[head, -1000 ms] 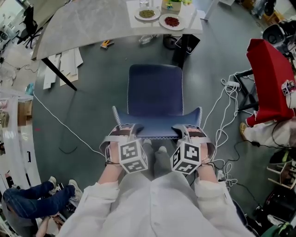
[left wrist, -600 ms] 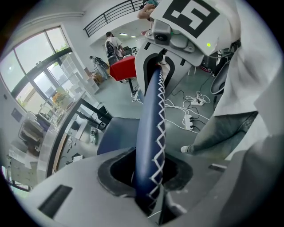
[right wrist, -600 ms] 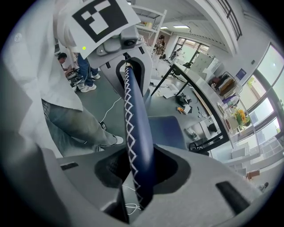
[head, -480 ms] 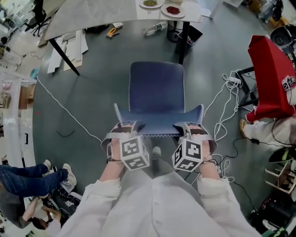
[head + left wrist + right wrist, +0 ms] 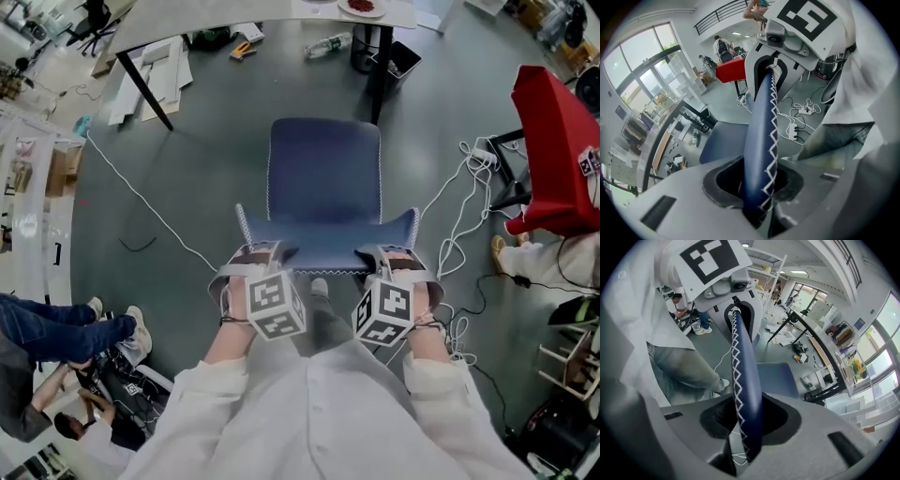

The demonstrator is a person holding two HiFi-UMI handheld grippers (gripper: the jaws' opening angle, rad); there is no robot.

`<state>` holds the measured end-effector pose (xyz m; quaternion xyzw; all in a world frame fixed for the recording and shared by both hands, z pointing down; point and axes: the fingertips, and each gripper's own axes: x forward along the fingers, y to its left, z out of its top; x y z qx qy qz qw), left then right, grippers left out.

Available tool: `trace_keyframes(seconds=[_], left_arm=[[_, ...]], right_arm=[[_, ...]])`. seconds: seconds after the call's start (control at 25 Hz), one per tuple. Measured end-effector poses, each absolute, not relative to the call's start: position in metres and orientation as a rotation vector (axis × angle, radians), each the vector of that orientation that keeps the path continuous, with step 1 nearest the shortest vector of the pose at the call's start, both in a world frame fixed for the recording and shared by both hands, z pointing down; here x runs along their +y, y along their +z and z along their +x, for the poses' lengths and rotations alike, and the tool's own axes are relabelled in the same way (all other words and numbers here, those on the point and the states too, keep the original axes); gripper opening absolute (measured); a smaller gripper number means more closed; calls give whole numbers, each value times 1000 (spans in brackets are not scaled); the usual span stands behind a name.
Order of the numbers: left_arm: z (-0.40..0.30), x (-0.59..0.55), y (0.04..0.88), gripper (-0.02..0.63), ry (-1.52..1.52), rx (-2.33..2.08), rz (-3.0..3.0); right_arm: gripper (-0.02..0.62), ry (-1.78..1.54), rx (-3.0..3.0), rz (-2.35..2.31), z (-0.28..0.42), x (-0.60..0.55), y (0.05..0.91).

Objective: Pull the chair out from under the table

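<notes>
Clamping the back edge of the blue chair, the left gripper and right gripper hold it on the floor, well clear of the tabletop.

The table runs off the top edge; the chair hides its legs.
</notes>
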<state>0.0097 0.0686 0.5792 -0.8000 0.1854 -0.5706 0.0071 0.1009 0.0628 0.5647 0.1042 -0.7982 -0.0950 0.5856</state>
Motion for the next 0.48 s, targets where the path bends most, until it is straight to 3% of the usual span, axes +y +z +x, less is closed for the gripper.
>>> trace_keyframes(seconds=[0.48], left_arm=[[1, 98, 577, 116, -1783, 589, -2503]], right_arm=[[110, -221, -1859, 236, 92, 93, 563]])
